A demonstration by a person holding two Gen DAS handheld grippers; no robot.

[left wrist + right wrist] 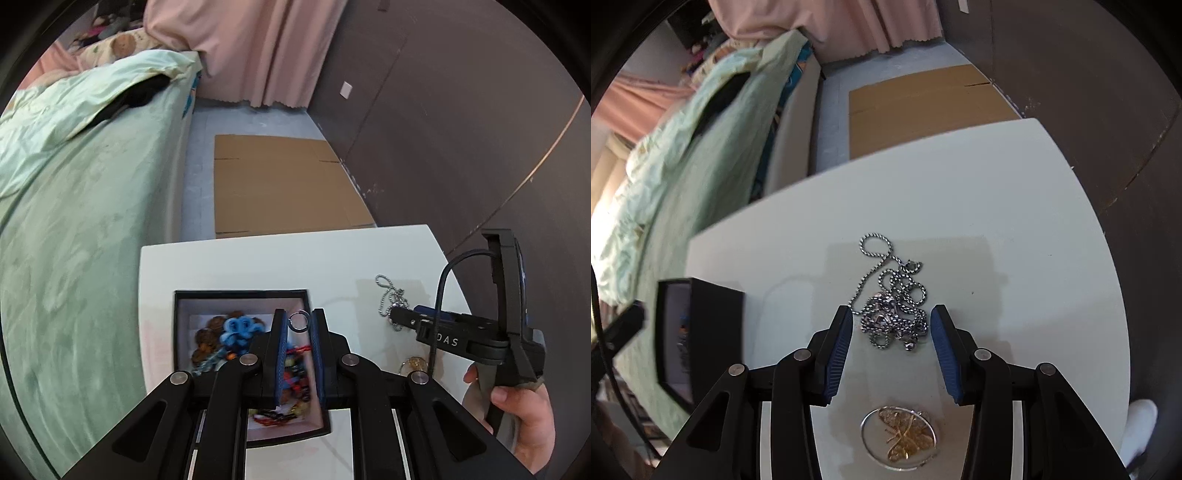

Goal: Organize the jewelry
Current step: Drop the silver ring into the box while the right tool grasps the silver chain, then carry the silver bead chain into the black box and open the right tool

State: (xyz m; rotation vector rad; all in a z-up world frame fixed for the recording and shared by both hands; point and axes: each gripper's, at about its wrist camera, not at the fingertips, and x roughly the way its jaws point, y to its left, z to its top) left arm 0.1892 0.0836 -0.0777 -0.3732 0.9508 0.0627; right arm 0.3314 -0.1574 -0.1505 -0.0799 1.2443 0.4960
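Looking down my left wrist camera, I see the left gripper [299, 325] pinching a small open silver metal ring [299, 320] between its blue ribbed pads, low in the centre of the frame, directly over the black-walled, white-lined jewelry box [240, 294]. That box sits on the white tabletop [258, 262] and holds a heap of mixed pieces: a blue bead cluster [238, 329], brown round beads [205, 338] and blurred red and dark bits beneath my fingers. At the right of this frame a hand [524, 417] holds the right gripper [400, 315] by its handle, its tip reaching over a tangled silver ball-chain necklace [391, 301]. Through my right wrist camera, the right gripper [892, 321] stands with its jaws spread wide and nothing held, one blue pad on each side of that silver chain [894, 306], which lies on the table at the middle of the frame. Lower centre, between the finger bases, lies a clear round disc with a gold butterfly [899, 437], flat on the white top. The black box [701, 321] shows at the left edge.
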